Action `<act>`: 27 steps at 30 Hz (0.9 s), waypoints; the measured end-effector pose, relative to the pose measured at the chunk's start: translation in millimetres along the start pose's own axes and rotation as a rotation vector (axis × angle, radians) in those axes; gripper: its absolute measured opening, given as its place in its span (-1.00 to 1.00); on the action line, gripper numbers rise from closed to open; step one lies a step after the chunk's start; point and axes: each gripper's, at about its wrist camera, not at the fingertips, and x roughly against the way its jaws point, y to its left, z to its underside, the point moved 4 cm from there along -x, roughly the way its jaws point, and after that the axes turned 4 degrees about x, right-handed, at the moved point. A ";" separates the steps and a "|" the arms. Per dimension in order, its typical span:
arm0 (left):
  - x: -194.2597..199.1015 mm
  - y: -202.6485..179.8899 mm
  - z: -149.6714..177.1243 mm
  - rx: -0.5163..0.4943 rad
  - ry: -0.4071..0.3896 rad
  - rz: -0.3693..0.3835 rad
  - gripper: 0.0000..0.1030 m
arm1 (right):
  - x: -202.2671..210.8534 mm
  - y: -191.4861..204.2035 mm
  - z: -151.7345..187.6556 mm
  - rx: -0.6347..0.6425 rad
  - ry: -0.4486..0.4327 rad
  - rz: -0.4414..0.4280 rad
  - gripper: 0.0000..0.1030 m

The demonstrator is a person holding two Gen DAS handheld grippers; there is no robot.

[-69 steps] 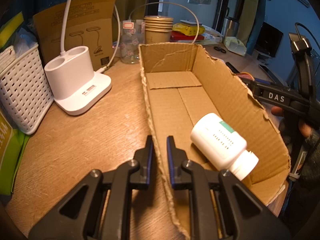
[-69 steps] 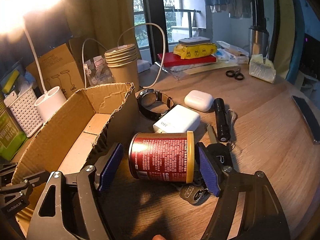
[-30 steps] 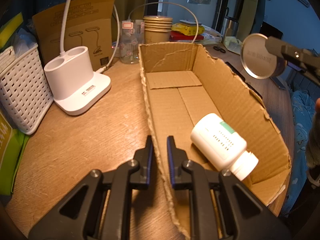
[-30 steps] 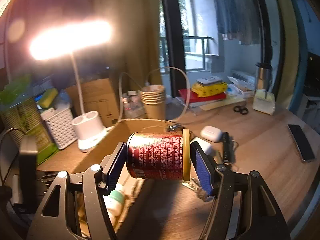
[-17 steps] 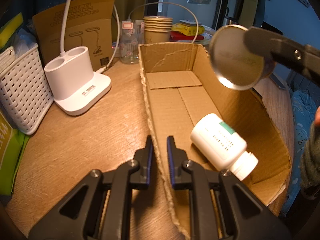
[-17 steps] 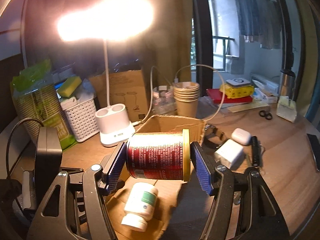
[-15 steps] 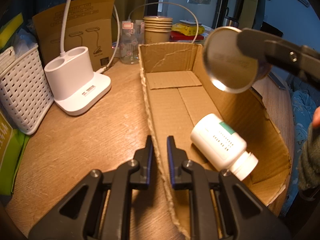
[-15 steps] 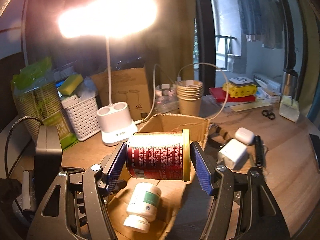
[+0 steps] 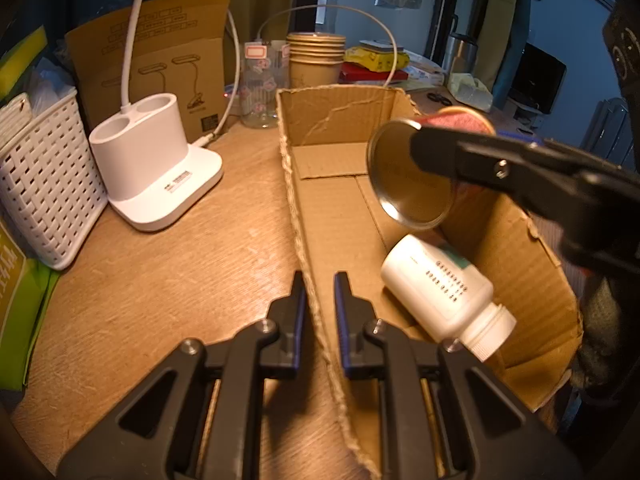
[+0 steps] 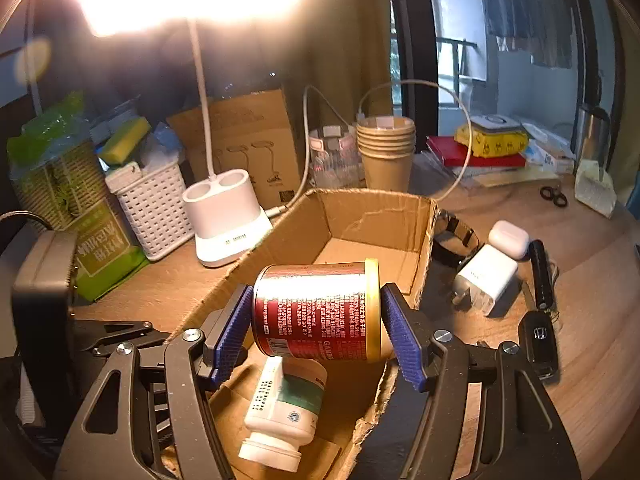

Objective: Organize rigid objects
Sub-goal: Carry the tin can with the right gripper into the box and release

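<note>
Right wrist view: the right gripper (image 10: 318, 322) clamps a red cylindrical metal can with a gold rim (image 10: 316, 312) on its side, end to end between the blue pads, hanging over the open brown cardboard box (image 10: 376, 216). Beneath it a white plastic pill bottle with a green label (image 10: 282, 408) lies on the box floor. Over on the left wrist view, the left gripper (image 9: 320, 292) pinches the box's near wall between nearly closed fingers, beside a white lamp base (image 9: 156, 172) on the wooden table (image 9: 168, 280)
</note>
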 end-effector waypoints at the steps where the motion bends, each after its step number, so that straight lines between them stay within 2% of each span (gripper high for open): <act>1: 0.0 0.0 0.0 -0.001 0.000 0.000 -0.73 | -2.1 -0.6 1.0 -0.002 0.009 0.002 0.32; 9: 0.2 0.3 -0.2 -0.003 -0.001 -0.001 -0.73 | -11.9 0.8 7.3 0.020 0.068 0.036 0.32; 27: 3.3 1.1 -2.1 -0.010 -0.006 -0.007 -0.71 | -17.3 6.7 13.3 0.087 0.103 0.098 0.32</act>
